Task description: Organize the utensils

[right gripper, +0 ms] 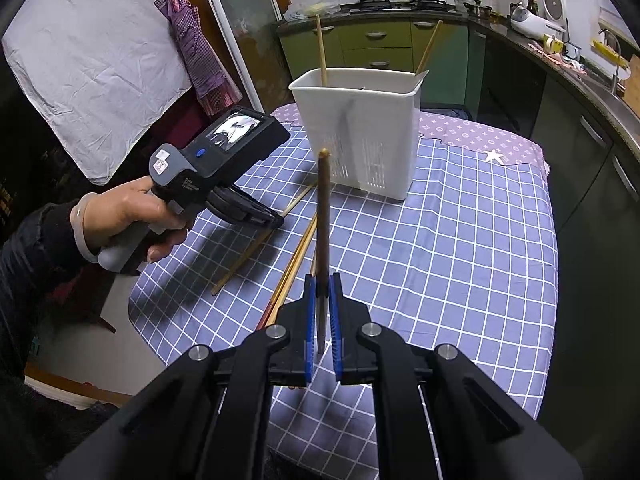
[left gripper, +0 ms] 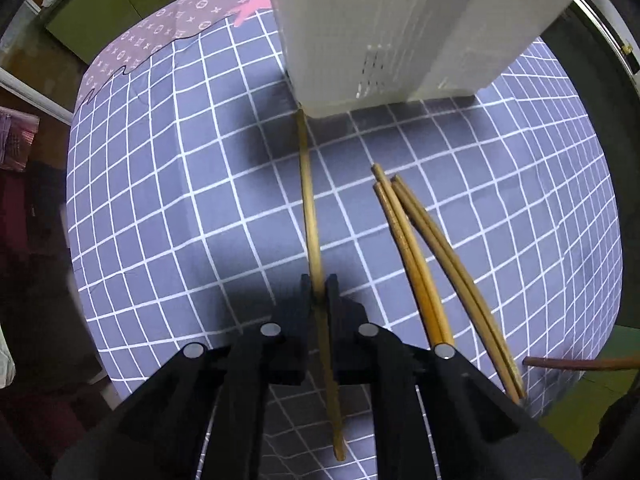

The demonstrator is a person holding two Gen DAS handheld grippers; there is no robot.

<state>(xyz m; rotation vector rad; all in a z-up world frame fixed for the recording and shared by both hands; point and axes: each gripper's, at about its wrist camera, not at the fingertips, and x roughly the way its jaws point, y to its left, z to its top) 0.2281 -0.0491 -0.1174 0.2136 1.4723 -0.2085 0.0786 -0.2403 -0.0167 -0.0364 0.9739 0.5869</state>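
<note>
A pale bamboo chopstick (left gripper: 310,208) lies on the checked bench (left gripper: 160,208), its long axis running toward the white utensil holder (left gripper: 380,32); the left hand-held gripper (left gripper: 319,286) is closed around it. The right hand-held gripper (right gripper: 323,284), raised above the bench, clamps a darker chopstick (right gripper: 323,216) pointing toward the holder (right gripper: 360,128).

Two tong-mounted fisheyes, both toward the holder (right gripper: 357,132) (left nearer).
</note>
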